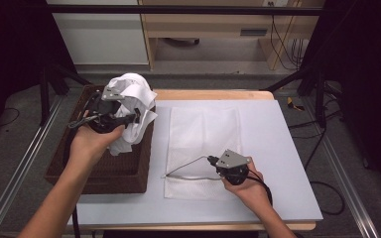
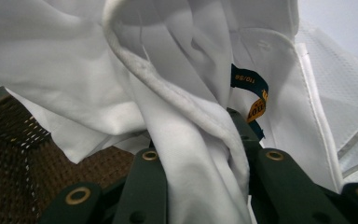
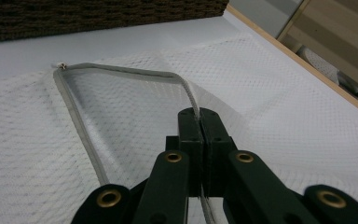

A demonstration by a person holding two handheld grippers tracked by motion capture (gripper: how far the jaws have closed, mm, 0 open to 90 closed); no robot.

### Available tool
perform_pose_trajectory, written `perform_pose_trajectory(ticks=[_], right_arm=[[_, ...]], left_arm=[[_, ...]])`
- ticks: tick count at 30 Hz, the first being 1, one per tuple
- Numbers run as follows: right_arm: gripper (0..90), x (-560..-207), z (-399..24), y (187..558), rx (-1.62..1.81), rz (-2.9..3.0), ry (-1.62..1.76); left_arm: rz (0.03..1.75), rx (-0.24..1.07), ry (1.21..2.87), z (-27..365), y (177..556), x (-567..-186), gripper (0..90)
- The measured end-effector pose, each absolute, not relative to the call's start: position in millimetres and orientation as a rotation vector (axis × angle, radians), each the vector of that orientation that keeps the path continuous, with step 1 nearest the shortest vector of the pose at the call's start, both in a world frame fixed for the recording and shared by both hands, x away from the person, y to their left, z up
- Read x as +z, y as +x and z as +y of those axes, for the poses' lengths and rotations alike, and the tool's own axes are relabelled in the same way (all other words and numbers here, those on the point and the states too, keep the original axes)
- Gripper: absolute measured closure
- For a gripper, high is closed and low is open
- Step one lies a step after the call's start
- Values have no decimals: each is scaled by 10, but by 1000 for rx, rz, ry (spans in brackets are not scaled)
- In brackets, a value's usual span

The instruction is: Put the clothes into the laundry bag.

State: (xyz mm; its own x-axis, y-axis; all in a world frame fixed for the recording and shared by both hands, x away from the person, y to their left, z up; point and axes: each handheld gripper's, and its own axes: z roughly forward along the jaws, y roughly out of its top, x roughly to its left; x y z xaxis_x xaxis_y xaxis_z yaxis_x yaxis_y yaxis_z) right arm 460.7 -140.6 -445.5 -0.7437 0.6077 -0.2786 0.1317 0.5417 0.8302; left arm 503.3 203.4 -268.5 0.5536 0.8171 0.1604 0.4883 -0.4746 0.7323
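Left gripper (image 1: 129, 119) clenched on the white shirt (image 1: 131, 99), bunched above the wicker basket (image 1: 104, 173) at the table's (image 1: 278, 148) left edge. Right gripper (image 3: 199, 116) pinches the zipper edge (image 3: 121, 70) of the mesh laundry bag (image 1: 203, 129), lifting its mouth near the front edge. I'd keep that mouth raised and wide, then carry the shirt across low, collar first.

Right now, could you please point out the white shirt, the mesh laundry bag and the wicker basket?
white shirt (image 1: 131, 91), high view, bunched top.
mesh laundry bag (image 1: 203, 131), high view, flat middle.
wicker basket (image 1: 114, 173), high view, near wall.
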Motion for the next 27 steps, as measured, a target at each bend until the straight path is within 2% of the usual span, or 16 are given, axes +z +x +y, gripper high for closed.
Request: perform_pose_trajectory(ticks=[13,27], right_arm=[[891,-4462,-1418,4621,1170,2240,620],[891,-4475,-1439,4654,1235,2257,665]], left_arm=[[952,637,2206,1677,4974,-2690,729],[899,613,2231,1537,4830,-2688,728]])
